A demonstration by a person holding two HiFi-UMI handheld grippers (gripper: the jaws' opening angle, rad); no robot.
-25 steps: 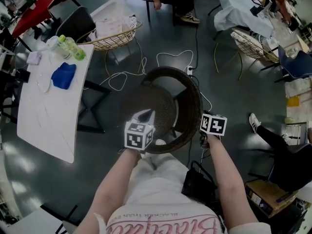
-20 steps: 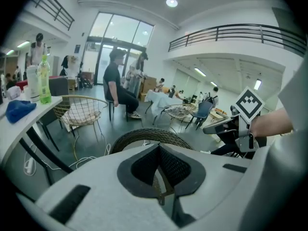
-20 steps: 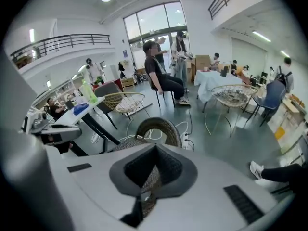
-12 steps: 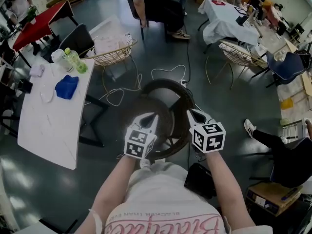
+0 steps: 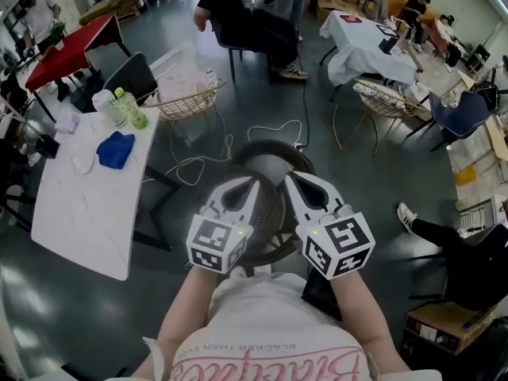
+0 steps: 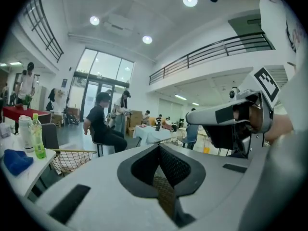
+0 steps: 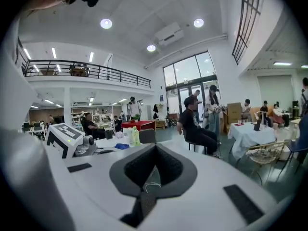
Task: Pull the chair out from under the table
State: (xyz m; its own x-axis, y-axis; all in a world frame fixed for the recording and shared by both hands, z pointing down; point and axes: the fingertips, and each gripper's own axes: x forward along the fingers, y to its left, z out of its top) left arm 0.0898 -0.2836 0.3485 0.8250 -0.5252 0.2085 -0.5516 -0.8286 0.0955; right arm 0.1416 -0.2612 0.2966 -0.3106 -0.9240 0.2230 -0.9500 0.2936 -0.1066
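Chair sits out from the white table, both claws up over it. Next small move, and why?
Probably none on the chair: it stands free on the floor, apart from the white table. The left claw and right claw are shut, empty, above it. I'd just ease them back to rest.

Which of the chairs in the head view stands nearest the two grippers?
The dark round woven chair, just beyond the left gripper and right gripper. The pale wire chair by the white table and the second wire chair at right stand farther off.
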